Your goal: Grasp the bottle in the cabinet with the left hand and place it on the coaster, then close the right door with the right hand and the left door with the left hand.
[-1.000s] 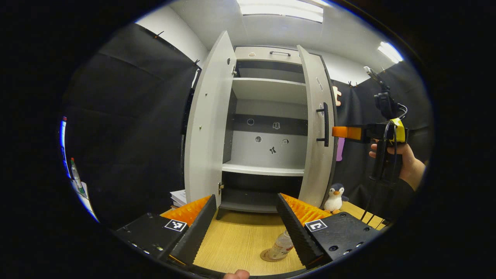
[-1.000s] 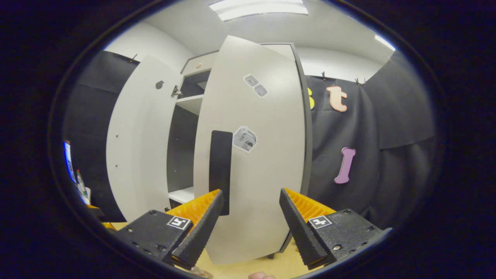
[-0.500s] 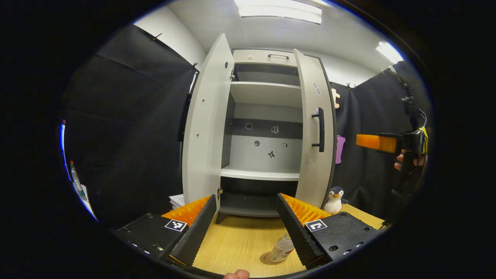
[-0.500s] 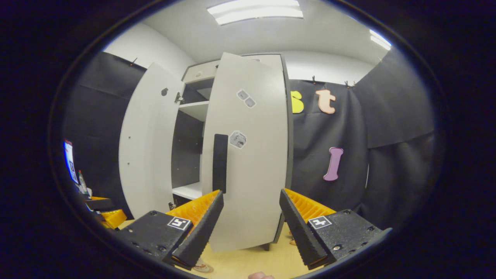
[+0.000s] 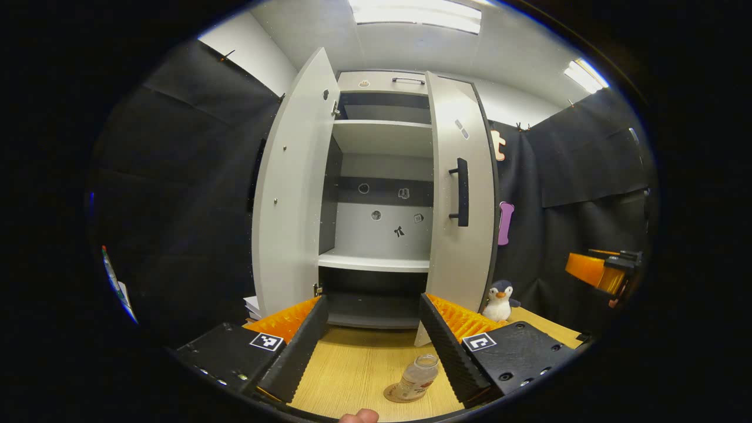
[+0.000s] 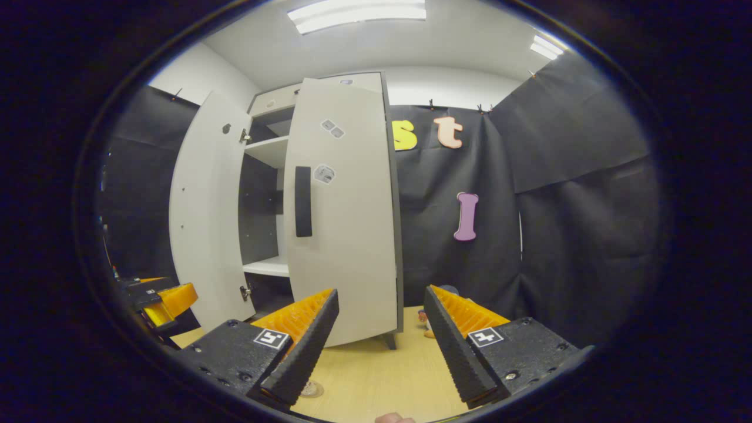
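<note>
Bright, even light falls from long ceiling panels [image 5: 414,13] at 12 o'clock above me, with a smaller panel [image 5: 584,75] at 2 o'clock. In the right gripper view the main panel [image 6: 355,10] glares nearly white. The pale cabinet doors [image 6: 343,205] reflect it softly; the lowest cabinet shelf [image 5: 370,282] sits in deep shadow. The black cloth walls [image 5: 194,194] swallow light and look dim. Both views are sharp at centre, with strong fisheye bending: straight door edges bow outward, and detail smears toward 3 and 9 o'clock. The wooden table [image 5: 358,370] is warmly lit.
</note>
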{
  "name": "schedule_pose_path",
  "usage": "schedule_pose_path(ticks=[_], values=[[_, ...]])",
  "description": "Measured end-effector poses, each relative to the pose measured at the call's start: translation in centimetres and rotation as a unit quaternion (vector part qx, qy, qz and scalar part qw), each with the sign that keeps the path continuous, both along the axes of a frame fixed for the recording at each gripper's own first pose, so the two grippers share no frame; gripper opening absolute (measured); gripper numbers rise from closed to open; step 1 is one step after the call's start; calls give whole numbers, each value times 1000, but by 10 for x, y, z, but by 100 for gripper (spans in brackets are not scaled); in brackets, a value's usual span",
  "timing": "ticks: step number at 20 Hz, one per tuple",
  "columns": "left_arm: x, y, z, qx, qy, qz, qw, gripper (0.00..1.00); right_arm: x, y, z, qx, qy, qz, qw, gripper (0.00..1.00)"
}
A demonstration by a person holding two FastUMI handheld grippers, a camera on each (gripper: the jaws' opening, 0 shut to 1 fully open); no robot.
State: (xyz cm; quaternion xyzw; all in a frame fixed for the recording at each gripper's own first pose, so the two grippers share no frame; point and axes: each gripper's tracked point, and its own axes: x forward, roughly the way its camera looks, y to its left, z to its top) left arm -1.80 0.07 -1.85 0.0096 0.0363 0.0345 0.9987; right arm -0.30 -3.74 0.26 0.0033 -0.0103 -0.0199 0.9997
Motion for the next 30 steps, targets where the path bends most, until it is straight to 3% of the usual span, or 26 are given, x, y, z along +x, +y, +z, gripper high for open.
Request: schedule_pose_path(ticks=[4,5,6,7,9,10,13,14,15,16,17,20,21,22,24,25,30], values=[[0,-6,-6,-11,12,-7,1000,95,-6,-13,-15,3,16,-10,1000,94],[0,-5,-5,-13,13,-6,1000,90,-6,-15,-17,7,17,-13,1000,96],[-1,-3,1,-14,6,-5,1000,99,-6,-17,-18,11,18,-15,1000,96],[0,2,13,-17,-11,-5,1000,95,-6,-17,-19,15,19,-15,1000,94],[0,23,45,-33,-48,5,998,99,-6,-11,-15,25,15,-3,1000,96],[0,41,60,-43,-61,18,997,95,-5,-8,-15,30,14,3,999,96],[-3,111,104,-46,-99,78,991,99,-2,-1,-13,35,13,14,999,96],[-1,138,115,-36,-107,102,988,95,-1,1,-13,34,13,15,999,96],[4,164,125,-24,-109,122,986,99,1,3,-13,33,14,19,999,96],[8,187,132,-16,-108,138,984,94,1,6,-12,33,15,23,999,94],[17,206,136,-14,-105,149,983,99,2,9,-10,33,15,28,999,96],[52,252,143,-45,-92,174,979,95,4,16,-4,30,14,34,999,96],[62,267,132,-58,-84,180,978,99,4,17,-2,29,12,34,999,96],[73,274,130,-62,-83,180,978,95,3,17,2,27,9,33,999,96],[91,283,121,-59,-67,180,979,99,3,17,8,22,5,31,999,96],[99,282,117,-55,-52,184,980,95,4,16,11,21,3,30,999,96],[89,276,124,-42,-70,199,977,94,4,17,14,21,1,24,999,96]])
